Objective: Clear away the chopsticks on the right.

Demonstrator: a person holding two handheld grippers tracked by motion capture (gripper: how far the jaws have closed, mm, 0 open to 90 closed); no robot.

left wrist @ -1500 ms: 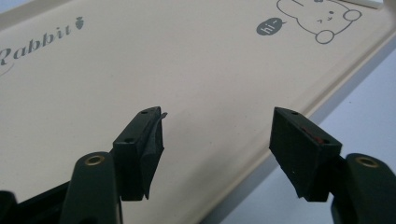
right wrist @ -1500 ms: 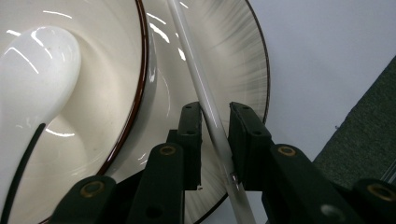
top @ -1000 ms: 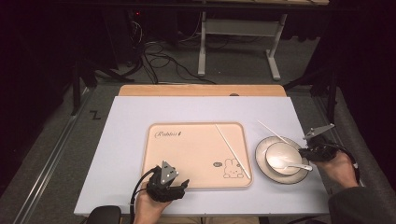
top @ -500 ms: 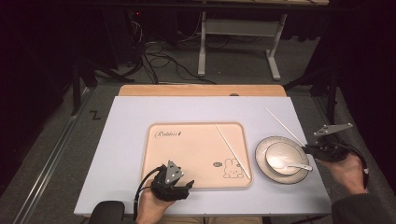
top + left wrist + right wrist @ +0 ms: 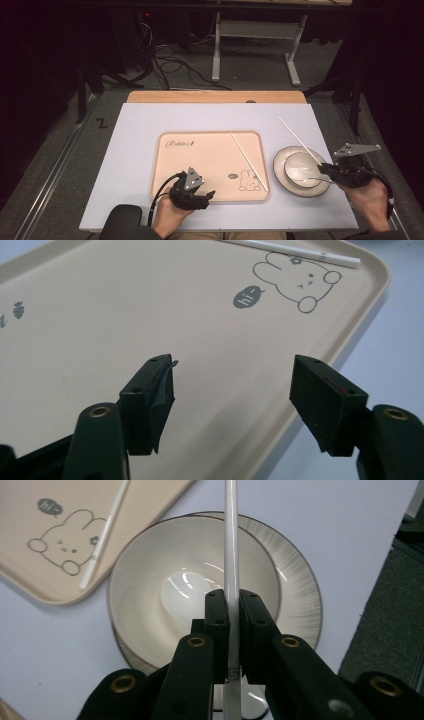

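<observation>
Over at the right edge of the pale lavender table [image 5: 140,150], the right gripper [image 5: 229,611] is clamping a thin white chopstick [image 5: 231,540] between its black jaws, the smooth stick slanting up and away toward the far right corner, above a glossy cream bowl [image 5: 150,595]. That round bowl is sitting in a shallow plate [image 5: 300,595] with a fine streaked rim and dark edge line, just beside the right edge of the tray [image 5: 200,155]. Along the tray's near edge, the left gripper [image 5: 232,385] is hovering with its jaws spread wide, gripping nothing. This tray is a matte beige rounded rectangle printed with a line-drawn rabbit [image 5: 295,277] and a small grey "hi" bubble [image 5: 248,296]. A second chopstick [image 5: 248,161] is lying loose on the tray's right part, its near tip just beside the rabbit
</observation>
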